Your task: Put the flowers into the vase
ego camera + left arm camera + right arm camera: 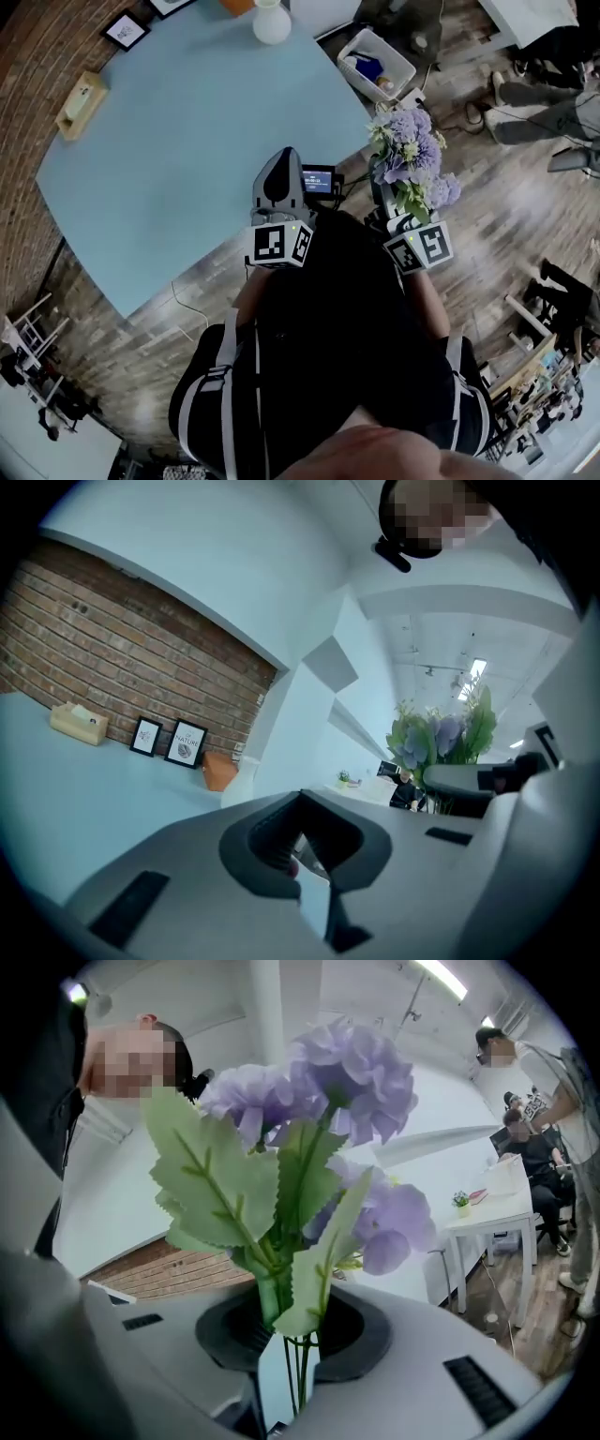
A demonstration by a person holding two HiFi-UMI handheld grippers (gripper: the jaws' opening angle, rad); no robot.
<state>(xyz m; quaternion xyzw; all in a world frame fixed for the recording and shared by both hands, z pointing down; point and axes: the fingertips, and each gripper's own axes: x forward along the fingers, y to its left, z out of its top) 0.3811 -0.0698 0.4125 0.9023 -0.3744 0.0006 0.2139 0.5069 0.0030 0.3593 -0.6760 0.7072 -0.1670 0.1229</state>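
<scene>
The right gripper (292, 1335) was clenched on the thin green stems of the artificial lilac hydrangea flowers (412, 155). It held them upright off the near right corner of the pale blue round-cornered table (187, 159), above the wooden plank floor (487, 197). The left gripper (284, 159) was closed and empty, its jaws meeting at the tips, and it reached over the table's near edge. The white rounded ceramic vase (272, 21) stood at the far edge. A broad bare stretch of tabletop lay between the vase and both grippers. A tan wooden tissue box (80, 103) sat by the left edge. A white plastic bin (375, 58) stood on the floor beyond the right edge.
</scene>
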